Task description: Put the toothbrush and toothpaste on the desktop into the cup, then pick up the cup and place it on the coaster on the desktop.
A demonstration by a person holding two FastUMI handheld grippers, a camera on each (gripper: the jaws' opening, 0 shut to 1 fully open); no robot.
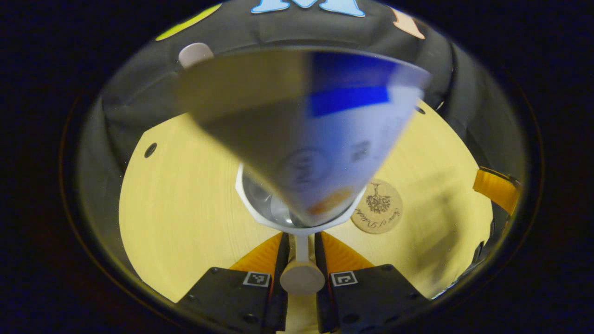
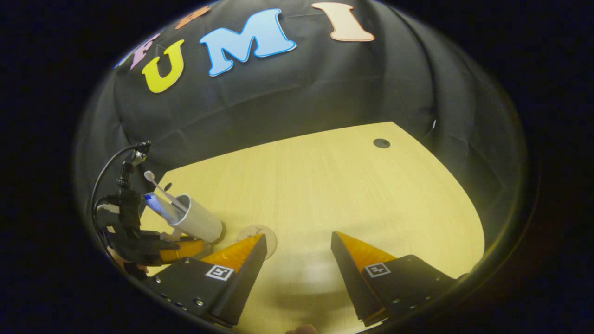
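A white cup stands just ahead of my left gripper, which is shut on the cup's handle. A blue and white toothpaste tube leans out of the cup, looming large and blurred. The white toothbrush head peeks out behind it. The round cork coaster lies on the desk just right of the cup. In the right gripper view the cup leans at the far left with toothbrush and toothpaste inside, held by the left gripper. My right gripper is open over bare desk, beside the coaster.
The pale wooden desk has a cable hole at its far right and another at the left. Black cloth walls surround it. A finger of the right gripper shows at the right edge of the left gripper view.
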